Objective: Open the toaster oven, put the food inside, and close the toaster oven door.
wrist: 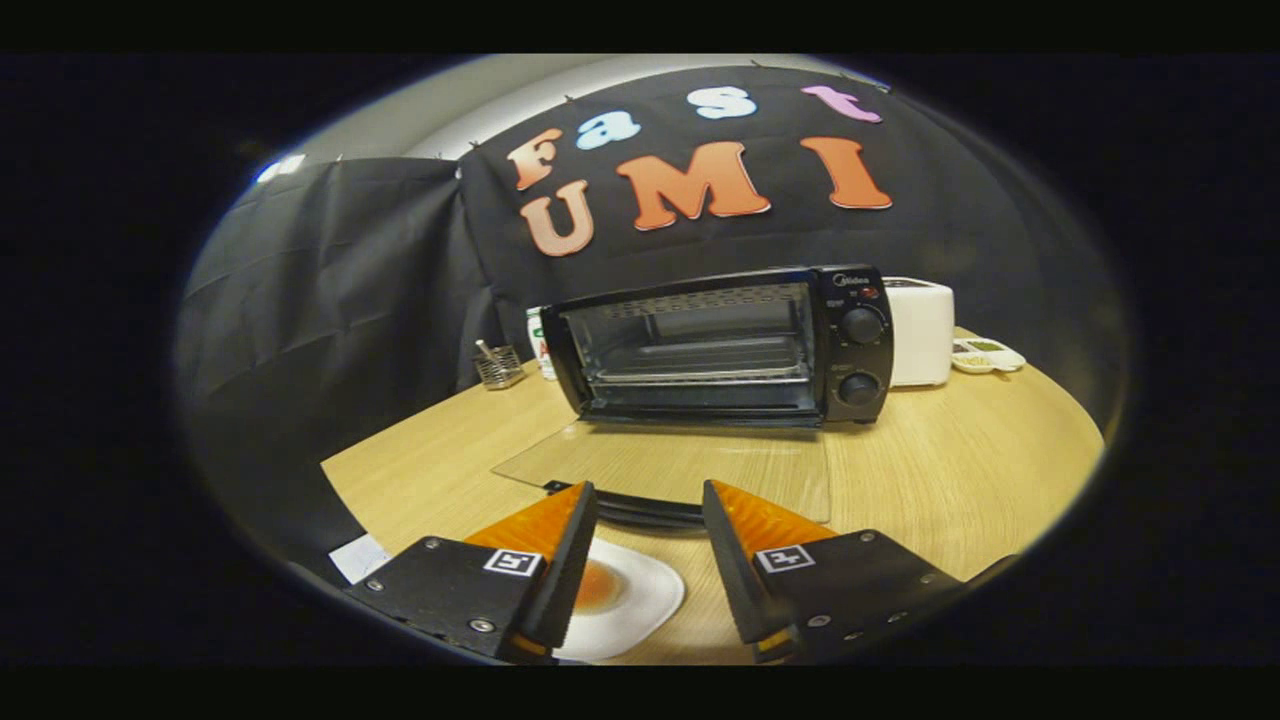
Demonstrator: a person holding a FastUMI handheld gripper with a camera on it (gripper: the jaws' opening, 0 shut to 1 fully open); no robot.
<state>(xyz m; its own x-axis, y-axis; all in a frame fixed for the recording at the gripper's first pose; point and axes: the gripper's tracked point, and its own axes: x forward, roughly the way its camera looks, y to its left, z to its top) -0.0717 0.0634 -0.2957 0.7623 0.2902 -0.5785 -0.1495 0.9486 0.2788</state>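
Observation:
A black toaster oven [850, 345] stands on the wooden table [960, 470] beyond my fingers. Its glass door [670, 465] is folded down flat toward me, and the wire rack inside is bare. The door's black handle [645, 512] lies just past my fingertips. My gripper [650, 490] is open, its orange-and-black fingers [545, 540] wide apart with nothing pressed between them. A toy fried egg [625, 595], white with an orange yolk, lies on the table below the gap, partly hidden behind the left finger.
A white toaster [920, 330] sits right of the oven, with a small white dish [987, 355] beyond it. Left of the oven are a wire utensil holder [498, 368] and a white container [538, 340]. A white slip [358, 557] lies at the table's near left corner.

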